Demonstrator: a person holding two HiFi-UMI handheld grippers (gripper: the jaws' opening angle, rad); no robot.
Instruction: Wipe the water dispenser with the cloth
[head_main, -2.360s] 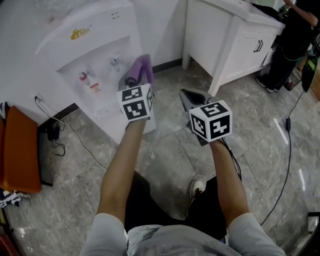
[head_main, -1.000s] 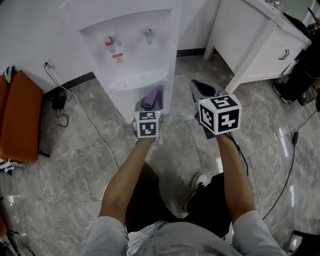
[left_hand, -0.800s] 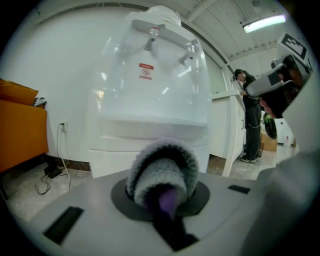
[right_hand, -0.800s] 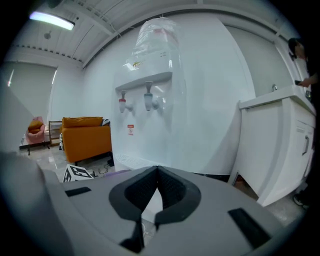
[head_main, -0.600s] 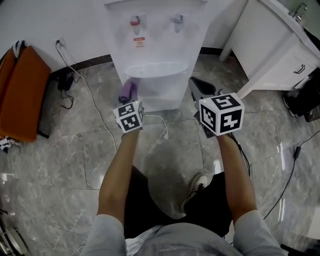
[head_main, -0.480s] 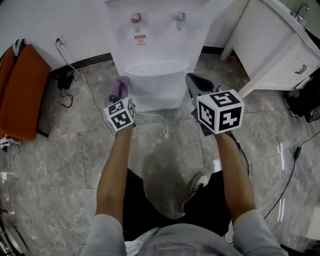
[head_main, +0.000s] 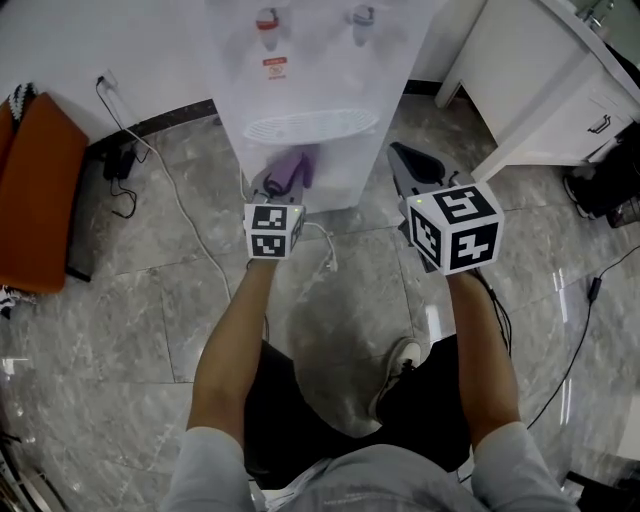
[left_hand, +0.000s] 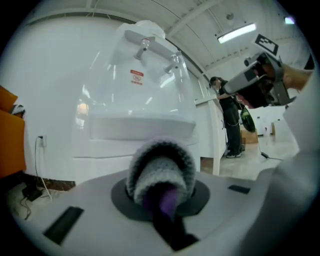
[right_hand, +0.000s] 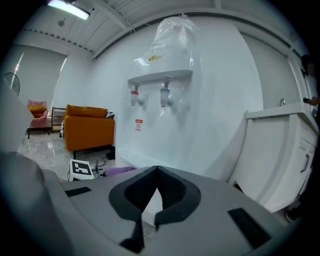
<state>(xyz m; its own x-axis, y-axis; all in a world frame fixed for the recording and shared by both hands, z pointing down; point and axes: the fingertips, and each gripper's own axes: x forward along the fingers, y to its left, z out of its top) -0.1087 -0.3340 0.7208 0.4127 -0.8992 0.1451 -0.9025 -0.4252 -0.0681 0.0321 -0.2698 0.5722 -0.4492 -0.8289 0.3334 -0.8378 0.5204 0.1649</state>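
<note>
Left gripper (head_main: 281, 186) has its jaws clamped on the rolled purple cloth (head_main: 291, 167), which is held up at the lower front of the white water dispenser (head_main: 312, 85), just under the drip tray (head_main: 311, 125); whether it touches is unclear. Right gripper (head_main: 406, 161) hangs beside the dispenser, jaws together and empty.

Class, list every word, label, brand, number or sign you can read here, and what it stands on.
Nothing reads clearly.
Red-and-white sticker on the dispenser front: too small to read.
Yellow logo near the dispenser's top: too blurred to read.
Marker cubes: black-and-white patterns only, no words.
</note>
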